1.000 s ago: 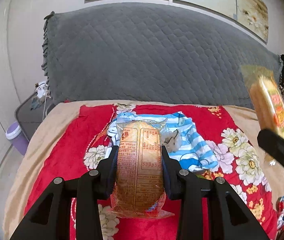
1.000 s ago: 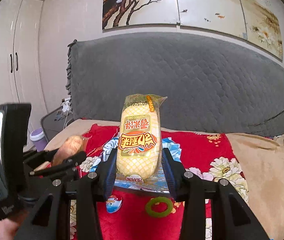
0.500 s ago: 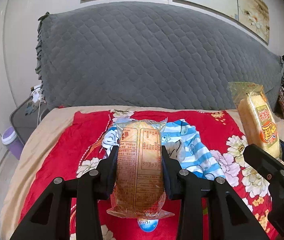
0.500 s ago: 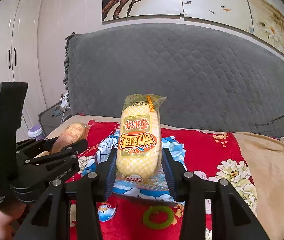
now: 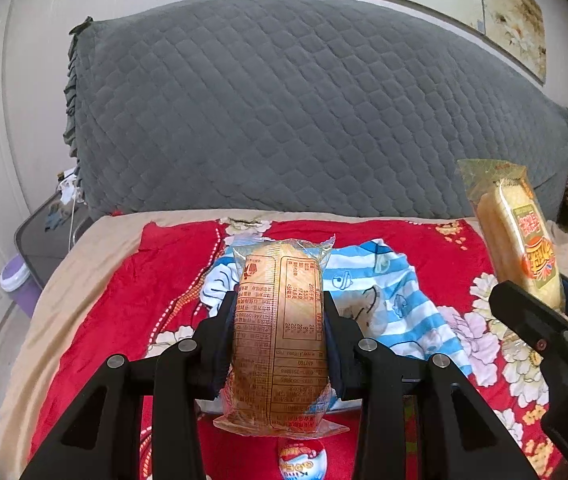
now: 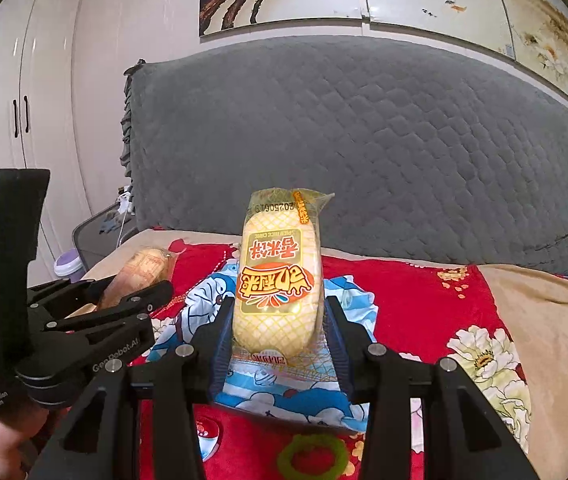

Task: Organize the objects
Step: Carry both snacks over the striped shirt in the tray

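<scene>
My left gripper (image 5: pixel 280 312) is shut on a brown wrapped bread pack (image 5: pixel 280 332), label side up, held above the red floral blanket (image 5: pixel 132 300). My right gripper (image 6: pixel 278 312) is shut on a yellow wrapped rice-cake pack (image 6: pixel 278 276), held upright above the blanket (image 6: pixel 416 300). Each gripper shows in the other's view: the right one with its yellow pack (image 5: pixel 520 240) at the right edge, the left one with its brown pack (image 6: pixel 140 276) at the left. A blue-striped cartoon garment (image 5: pixel 396 300) lies on the blanket under both.
A grey quilted headboard (image 5: pixel 284 120) stands behind the bed. A small round snack pack (image 5: pixel 302 458) and a green ring (image 6: pixel 312 458) lie on the blanket near me. A purple bin (image 5: pixel 14 280) and a dark side table (image 5: pixel 44 232) stand at the left.
Both grippers have kept their packs. The left view has drifted back and right slightly, and the right gripper with its yellow pack has come closer in at the right edge.
</scene>
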Action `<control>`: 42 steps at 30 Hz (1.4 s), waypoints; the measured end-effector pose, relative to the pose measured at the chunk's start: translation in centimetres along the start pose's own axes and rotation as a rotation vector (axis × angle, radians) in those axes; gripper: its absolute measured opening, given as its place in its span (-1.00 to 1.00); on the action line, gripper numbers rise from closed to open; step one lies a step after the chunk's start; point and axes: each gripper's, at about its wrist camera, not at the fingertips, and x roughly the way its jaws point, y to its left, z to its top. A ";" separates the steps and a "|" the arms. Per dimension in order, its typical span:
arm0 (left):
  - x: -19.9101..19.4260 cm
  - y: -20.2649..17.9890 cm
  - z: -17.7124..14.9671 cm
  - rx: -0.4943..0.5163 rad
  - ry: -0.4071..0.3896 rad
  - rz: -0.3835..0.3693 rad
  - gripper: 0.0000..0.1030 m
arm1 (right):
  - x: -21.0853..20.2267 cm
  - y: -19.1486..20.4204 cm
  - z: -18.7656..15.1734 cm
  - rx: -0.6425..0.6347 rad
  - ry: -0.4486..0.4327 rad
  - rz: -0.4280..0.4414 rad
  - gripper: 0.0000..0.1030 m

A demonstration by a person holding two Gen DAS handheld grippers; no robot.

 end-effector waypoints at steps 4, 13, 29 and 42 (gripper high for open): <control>1.0 0.1 -0.2 -0.004 0.004 0.001 -0.23 | 1.2 -0.1 -0.1 -0.004 0.010 0.016 -0.16; 2.6 -0.2 -0.4 0.003 0.002 0.001 -0.23 | 2.8 -0.4 -0.3 -0.012 0.012 0.007 -0.16; 6.4 -0.8 -2.0 0.036 0.041 0.000 -0.23 | 5.9 -2.0 -1.4 -0.007 0.046 -0.026 -0.16; 10.6 -1.9 -2.7 0.052 0.089 -0.001 -0.23 | 9.7 -2.8 -3.5 -0.001 0.107 -0.020 -0.16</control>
